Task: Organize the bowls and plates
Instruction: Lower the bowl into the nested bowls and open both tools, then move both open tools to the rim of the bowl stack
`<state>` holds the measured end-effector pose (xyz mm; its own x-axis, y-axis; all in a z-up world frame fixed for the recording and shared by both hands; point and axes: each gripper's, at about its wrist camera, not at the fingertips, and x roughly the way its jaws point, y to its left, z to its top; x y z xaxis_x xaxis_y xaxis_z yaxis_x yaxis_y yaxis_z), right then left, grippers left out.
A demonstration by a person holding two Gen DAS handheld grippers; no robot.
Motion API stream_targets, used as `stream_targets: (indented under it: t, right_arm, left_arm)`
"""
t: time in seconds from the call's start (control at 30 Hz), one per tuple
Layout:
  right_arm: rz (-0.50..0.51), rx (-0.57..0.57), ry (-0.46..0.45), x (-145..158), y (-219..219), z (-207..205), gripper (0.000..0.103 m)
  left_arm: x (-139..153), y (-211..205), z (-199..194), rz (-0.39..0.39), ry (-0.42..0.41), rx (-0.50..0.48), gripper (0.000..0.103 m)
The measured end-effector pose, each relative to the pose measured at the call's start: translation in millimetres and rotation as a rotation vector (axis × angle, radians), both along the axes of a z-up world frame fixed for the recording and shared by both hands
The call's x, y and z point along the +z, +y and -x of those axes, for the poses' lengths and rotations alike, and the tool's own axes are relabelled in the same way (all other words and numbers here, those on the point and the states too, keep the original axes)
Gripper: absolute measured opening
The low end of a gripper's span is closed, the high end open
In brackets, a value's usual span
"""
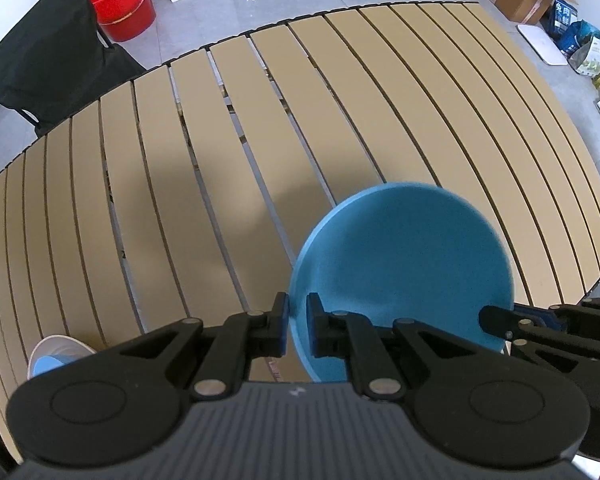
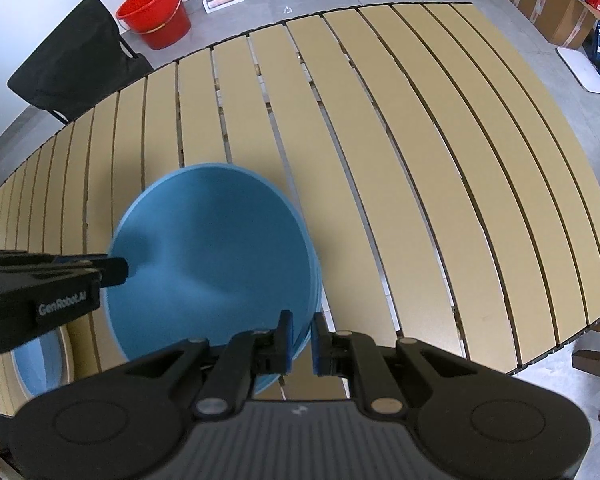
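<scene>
While both tools clamp blue plate [image 2: 212,248], only R view shows stacked rims.

The round blue bowl [image 2: 216,248] looks matt, probably plastic; the tan slatted worktop [image 2: 380,140] is smooth, faintly sheened.

We see even, bright indoor light. Soft shadows cross the tan slatted wooden table [image 1: 220,160] and the round blue plastic plate [image 2: 220,248]. Fisheye distortion bows the slats; plate edges blur slightly; frame corners darken.
</scene>
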<state>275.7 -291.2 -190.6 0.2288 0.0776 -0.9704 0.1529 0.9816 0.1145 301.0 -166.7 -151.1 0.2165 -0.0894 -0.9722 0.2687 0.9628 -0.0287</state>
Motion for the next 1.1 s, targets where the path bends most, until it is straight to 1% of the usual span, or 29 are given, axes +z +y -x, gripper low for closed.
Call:
stream_targets:
  t: [0.07, 0.23, 0.4, 0.43, 0.53, 0.57, 0.6, 0.63, 0.67, 0.7, 0.77, 0.8, 0.83, 0.87, 0.9, 0.93, 0.97, 1.03, 1.07, 1.1]
  right_arm:
    - [-0.005, 0.005, -0.005, -1.0, 1.8, 0.8, 0.01]
    - [0.004, 0.026, -0.008, -2.0, 8.7, 0.9, 0.01]
    - [-0.011, 0.012, -0.004, -0.7, 4.4, 3.6, 0.011]
    - [-0.014, 0.01, -0.004, -0.1, 3.9, 4.0, 0.014]
    - [-0.019, 0.009, -0.009, 4.5, 2.1, 5.4, 0.018]
    - [-0.027, 0.009, -0.013, 7.0, 1.2, 6.5, 0.022]
    - [-0.028, 0.009, -0.017, 8.6, 0.2, 7.4, 0.024]
    - [-0.028, 0.008, -0.021, 11.8, -0.4, 8.8, 0.03]
    - [-0.028, 0.007, -0.026, 15.0, -1.2, 10.3, 0.037]
    - [-0.03, 0.006, -0.03, 17.6, -1.3, 11.0, 0.04]
    - [-0.037, 0.004, -0.04, 23.9, -3.4, 13.9, 0.053]
    - [-0.038, 0.003, -0.043, 27.0, -4.2, 14.8, 0.057]
    - [-0.039, 0.003, -0.045, 30.6, -5.2, 16.6, 0.064]
    - [-0.039, 0.004, -0.045, 33.5, -5.8, 17.2, 0.073]
    - [-0.04, 0.005, -0.045, 36.4, -6.7, 18.9, 0.077]
    - [-0.044, 0.008, -0.046, 39.7, -7.7, 21.1, 0.085]
    - [-0.046, 0.011, -0.047, 41.4, -9.6, 21.4, 0.089]
    - [-0.052, 0.017, -0.052, 47.2, -11.1, 25.5, 0.089]
    - [-0.053, 0.019, -0.053, 49.1, -11.2, 26.6, 0.092]
    - [-0.053, 0.021, -0.052, 51.5, -11.8, 28.3, 0.094]
  left_arm:
    - [1.0, -3.1, 0.5, 0.006, -0.002, -0.009, 0.01]
    - [-0.2, -10.5, 3.4, 0.012, 0.001, -0.026, 0.01]
    - [1.3, -6.8, 1.9, 0.004, 0.0, -0.016, 0.011]
    - [3.1, -4.9, 1.7, 0.004, -0.002, -0.012, 0.012]
    - [10.2, 0.7, 1.7, 0.0, -0.014, 0.001, 0.013]
    - [12.7, 3.5, 2.1, -0.001, -0.017, 0.007, 0.015]
    - [15.2, 6.3, 2.6, -0.002, -0.02, 0.013, 0.019]
    - [17.9, 9.3, 3.5, -0.005, -0.024, 0.022, 0.023]
    - [20.8, 12.1, 4.6, -0.011, -0.031, 0.032, 0.032]
    - [23.6, 15.2, 6.3, -0.016, -0.038, 0.041, 0.039]
    - [29.7, 21.5, 9.9, -0.02, -0.048, 0.061, 0.044]
    - [32.6, 24.8, 12.2, -0.019, -0.049, 0.074, 0.052]
    - [35.5, 27.5, 14.7, -0.018, -0.052, 0.084, 0.056]
    - [39.2, 29.7, 18.0, -0.019, -0.059, 0.095, 0.066]
    - [42.6, 32.2, 21.8, -0.019, -0.067, 0.105, 0.076]
    - [46.1, 34.7, 26.4, -0.02, -0.074, 0.115, 0.079]
    - [49.2, 37.4, 31.0, -0.02, -0.079, 0.125, 0.084]
    - [53.7, 41.9, 39.6, -0.018, -0.079, 0.141, 0.087]
    - [56.0, 44.0, 44.3, -0.017, -0.076, 0.153, 0.092]
    - [57.1, 46.3, 48.3, -0.016, -0.076, 0.163, 0.098]
